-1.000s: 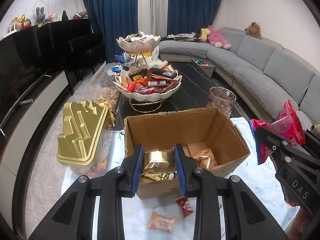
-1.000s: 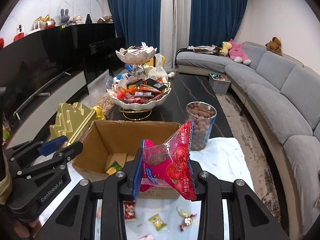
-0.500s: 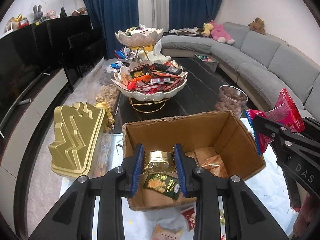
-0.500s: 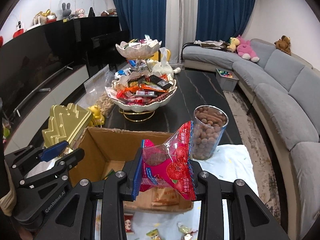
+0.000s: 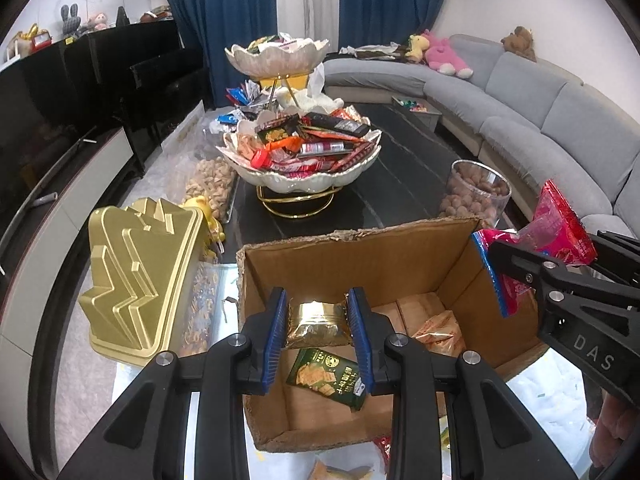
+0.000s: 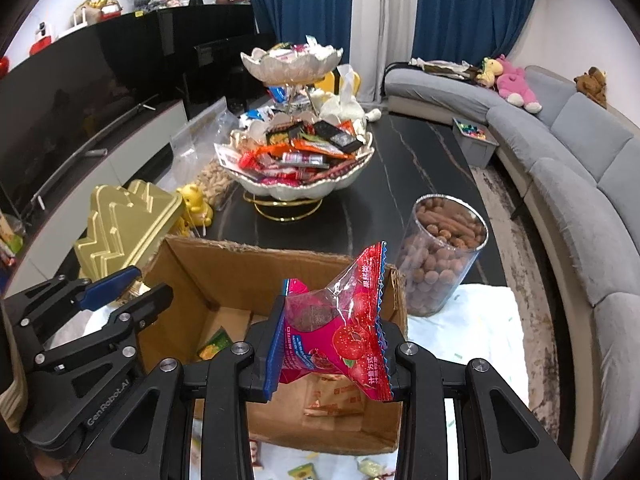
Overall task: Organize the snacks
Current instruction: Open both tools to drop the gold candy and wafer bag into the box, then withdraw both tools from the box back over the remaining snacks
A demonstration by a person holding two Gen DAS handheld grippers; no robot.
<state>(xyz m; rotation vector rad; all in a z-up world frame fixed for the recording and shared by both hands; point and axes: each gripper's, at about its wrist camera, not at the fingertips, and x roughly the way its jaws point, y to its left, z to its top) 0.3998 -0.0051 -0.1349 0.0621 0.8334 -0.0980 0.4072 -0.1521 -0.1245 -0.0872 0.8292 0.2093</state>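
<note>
Left tool [image 5: 317, 332] clamps a gold packet [image 5: 316, 325] directly above the open cardboard box [image 5: 360, 252], so release is straight down, while right tool [image 6: 332, 346] grips a red packet [image 6: 340, 328] over the box's right side.

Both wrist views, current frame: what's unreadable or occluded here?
- Cardboard box floor, left wrist view: the left hand-held gripper and its gold packet hide part of it.
- Box interior, right wrist view: the red packet in the right hand-held gripper covers most of it.
- Loose snacks on the white cloth: cut off by the bottom edge.
- Green packet text: too small to read.
</note>
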